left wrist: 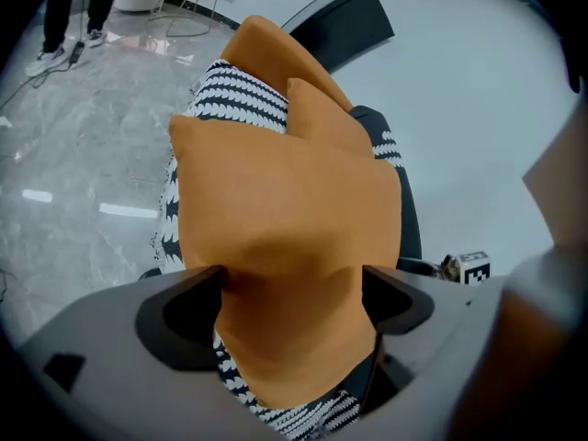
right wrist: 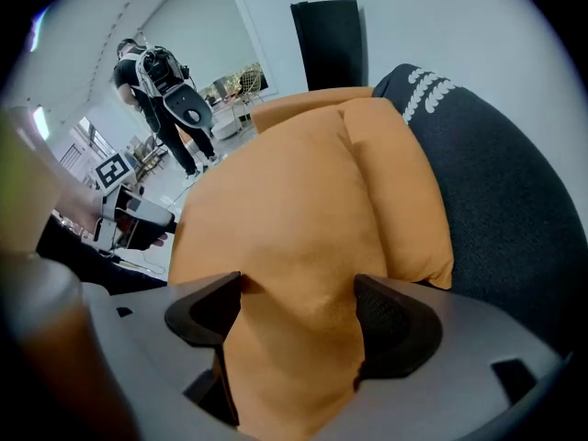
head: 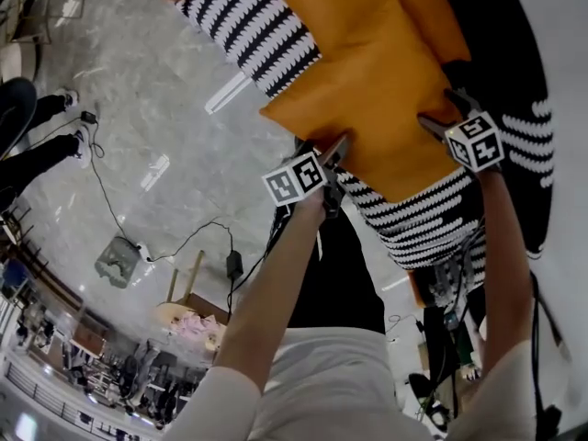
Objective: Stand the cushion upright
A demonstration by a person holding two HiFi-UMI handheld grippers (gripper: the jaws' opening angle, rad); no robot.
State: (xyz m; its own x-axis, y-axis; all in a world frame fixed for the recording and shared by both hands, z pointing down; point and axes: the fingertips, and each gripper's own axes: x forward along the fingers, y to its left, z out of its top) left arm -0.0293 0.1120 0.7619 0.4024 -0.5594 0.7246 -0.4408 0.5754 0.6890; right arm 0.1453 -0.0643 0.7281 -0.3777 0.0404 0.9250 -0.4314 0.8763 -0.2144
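Left claw and right claw gape wide, orange fabric cushion bulging between each; its near edge is hidden behind them.

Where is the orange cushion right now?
Head view, upper centre: the orange cushion rests on the black-and-white patterned seat, with its near edge between the jaws of the left tool and the right tool.
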